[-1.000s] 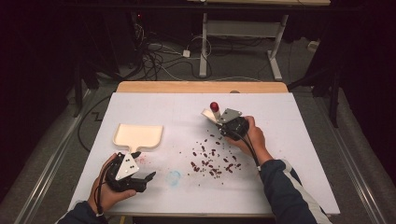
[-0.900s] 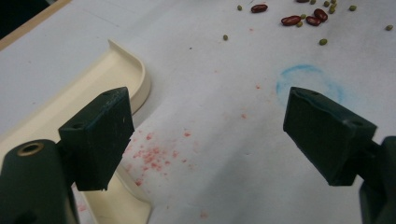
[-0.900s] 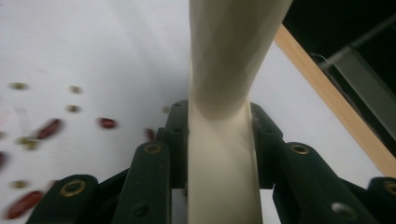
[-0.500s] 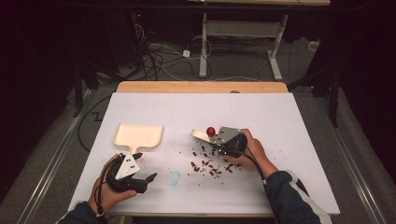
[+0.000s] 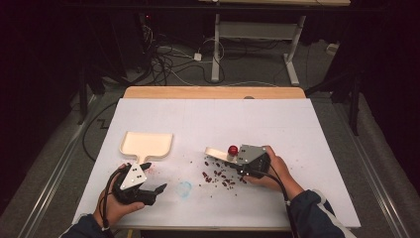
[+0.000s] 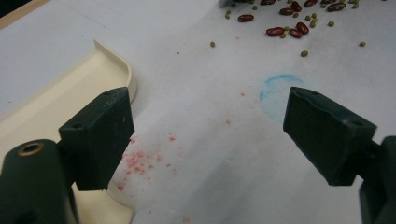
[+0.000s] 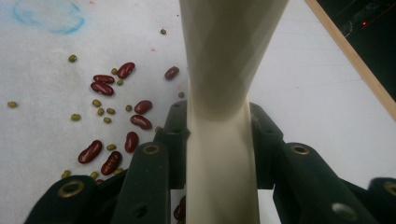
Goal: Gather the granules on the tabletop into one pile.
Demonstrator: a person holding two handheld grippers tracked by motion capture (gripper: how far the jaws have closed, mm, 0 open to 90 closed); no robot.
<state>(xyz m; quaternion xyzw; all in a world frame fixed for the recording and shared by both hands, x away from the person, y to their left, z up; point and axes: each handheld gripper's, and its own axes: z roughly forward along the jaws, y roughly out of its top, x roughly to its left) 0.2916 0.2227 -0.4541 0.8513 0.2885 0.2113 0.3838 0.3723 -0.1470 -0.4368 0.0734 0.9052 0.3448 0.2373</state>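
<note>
High view: right gripper (image 5: 236,159) pinches a cream scraper (image 5: 216,152) over scattered beans (image 5: 218,177) mid-desk. Left gripper (image 5: 154,191), jaws spread, rests near the front left edge, beside the cream dustpan (image 5: 148,143).

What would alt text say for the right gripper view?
The right hand-held gripper clamps a cream plastic scraper handle above a white paper-covered table. Dark red kidney beans and small green mung beans lie scattered left of it.

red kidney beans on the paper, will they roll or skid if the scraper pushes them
The kidney beans look smooth and oblong, so they would probably skid and tumble unevenly. The small round green beans beside them seem likelier to roll away. The right gripper holds the cream scraper.
</note>
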